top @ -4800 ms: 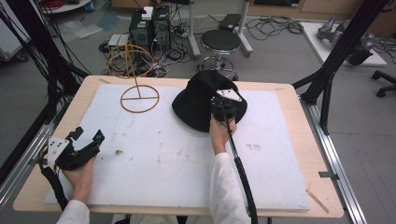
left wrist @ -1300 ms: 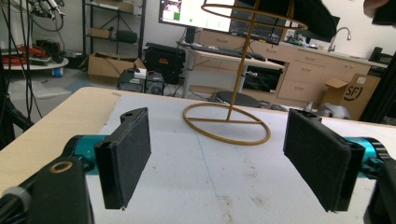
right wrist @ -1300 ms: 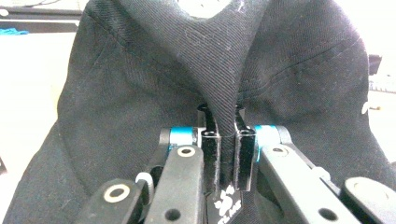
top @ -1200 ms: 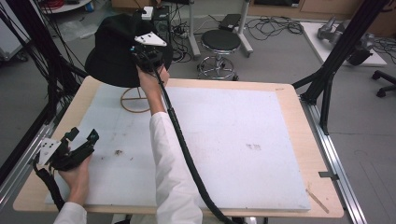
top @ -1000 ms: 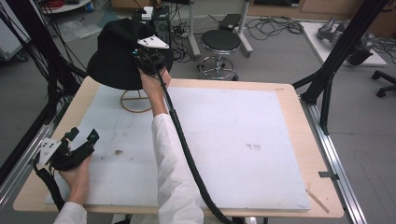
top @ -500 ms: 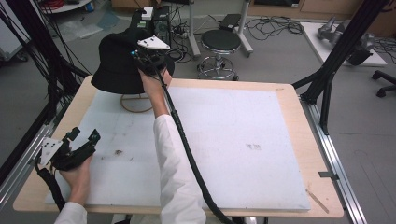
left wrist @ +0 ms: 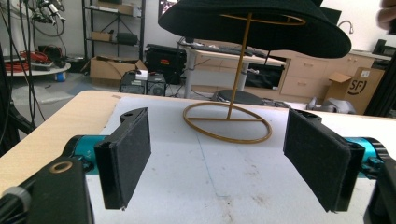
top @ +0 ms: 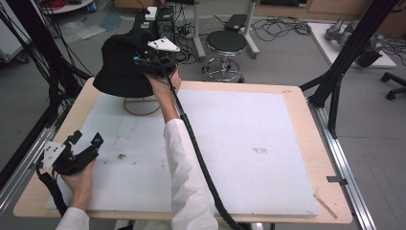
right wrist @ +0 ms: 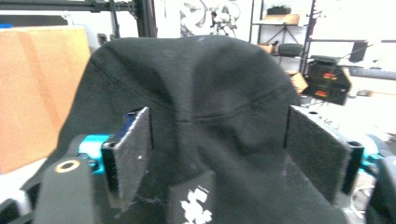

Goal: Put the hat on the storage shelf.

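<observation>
Two spread claws, left claw [top: 86, 143] and right claw [right wrist: 217, 140]; black hat [top: 123, 62] crown-up atop upright gold stand [left wrist: 232, 98].

Matt black cloth hat [top: 125, 64] on a thin brassy metal wire stand [left wrist: 228, 119]; white, scuffed foam-like mat [top: 249, 143] over pale wood table [top: 317, 143].

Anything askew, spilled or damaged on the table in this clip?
The black hat sits on the gold wire stand and looks a little tilted, lower toward the right hand-held gripper, whose jaws are open. A few small brown specks mark the white mat. Nothing else stands out.
</observation>
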A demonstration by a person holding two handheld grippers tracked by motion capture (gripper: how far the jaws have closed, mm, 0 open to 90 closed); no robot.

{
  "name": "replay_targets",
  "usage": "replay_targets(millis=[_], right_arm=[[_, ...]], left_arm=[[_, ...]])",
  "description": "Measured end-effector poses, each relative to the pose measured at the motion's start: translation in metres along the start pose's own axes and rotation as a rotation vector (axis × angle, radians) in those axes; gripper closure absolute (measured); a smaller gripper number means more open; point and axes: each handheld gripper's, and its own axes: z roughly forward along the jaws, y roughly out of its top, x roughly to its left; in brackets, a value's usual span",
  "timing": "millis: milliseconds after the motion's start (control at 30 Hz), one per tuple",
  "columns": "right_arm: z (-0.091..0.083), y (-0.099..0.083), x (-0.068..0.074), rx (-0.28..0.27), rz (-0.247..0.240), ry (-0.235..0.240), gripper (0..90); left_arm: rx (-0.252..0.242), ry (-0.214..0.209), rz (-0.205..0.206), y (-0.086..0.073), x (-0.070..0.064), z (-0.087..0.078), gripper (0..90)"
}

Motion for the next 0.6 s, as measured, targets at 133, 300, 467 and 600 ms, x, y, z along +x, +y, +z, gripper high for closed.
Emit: replay_targets(millis=[133, 300, 467, 600], right_arm=[[-0.014, -0.001, -0.007, -0.015, -0.003, -0.009, 19.5], [-0.033, 0.0, -0.017, -0.011, 0.007, -0.024, 17.8], [-0.058, -0.001, -0.023, 0.0, 0.02, -0.027, 18.0], [-0.074, -0.003, -0.031, 0.038, 0.025, -0.037, 17.4]], left_arm=[[0.0, 0.005, 0.002, 0.0, 0.0, 0.0, 23.4], [-0.004, -0.001, 0.001, 0.001, 0.0, -0.001, 23.4], [0.001, -0.013, 0.008, 0.002, -0.003, -0.001, 23.3], [-0.006, -0.022, 0.019, 0.002, -0.008, -0.002, 23.3]])
